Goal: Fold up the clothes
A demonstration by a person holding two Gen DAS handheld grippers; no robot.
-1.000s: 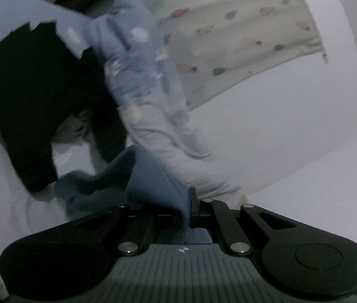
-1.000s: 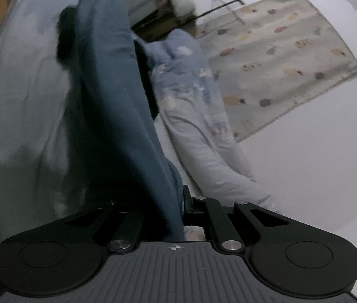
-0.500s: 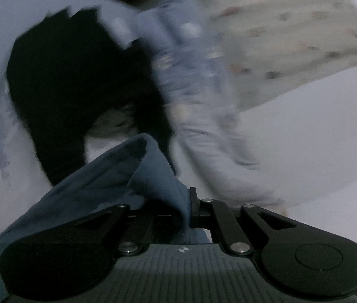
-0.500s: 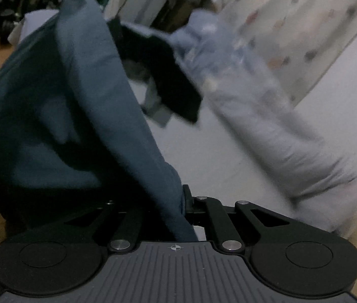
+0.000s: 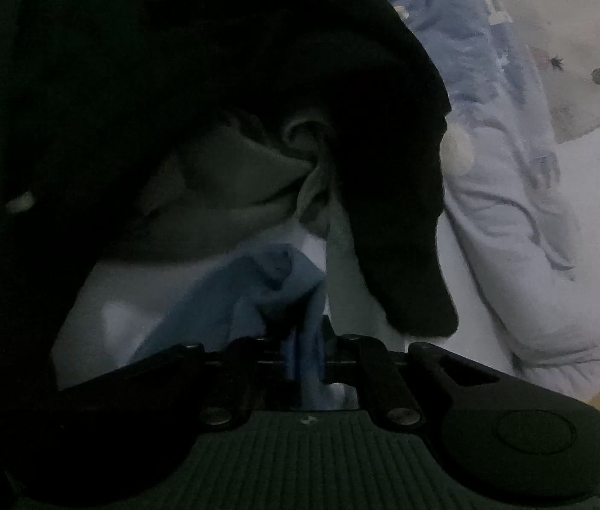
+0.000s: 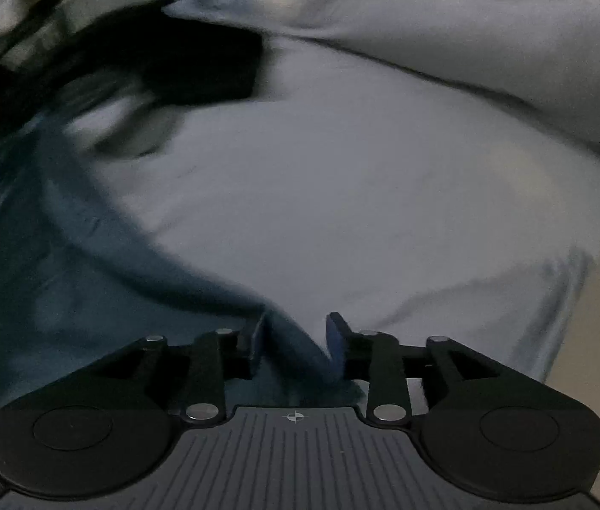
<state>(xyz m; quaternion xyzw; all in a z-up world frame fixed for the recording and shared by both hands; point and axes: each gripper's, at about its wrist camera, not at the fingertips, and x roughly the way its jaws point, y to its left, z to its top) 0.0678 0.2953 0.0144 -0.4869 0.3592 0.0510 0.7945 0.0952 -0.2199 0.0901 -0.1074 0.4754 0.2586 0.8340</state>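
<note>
White bedsheet (image 5: 597,195) fills the right of the left wrist view, with a pale blue printed quilt (image 5: 508,161) rumpled along it and a black garment (image 5: 257,85) heaped far and left. Near the camera, the left gripper (image 5: 306,355) has just been easing apart, the blue cotton garment (image 5: 257,293) lying in its narrow gap; whether the pads press it I cannot tell

Blurred white sheet spreads before the right gripper (image 6: 295,340), whose jaws have just been spreading, the blue cloth loose between them and trailing left. Judging by this, the garment is being laid down; next comes smoothing it flat and regripping an edge to fold
</note>
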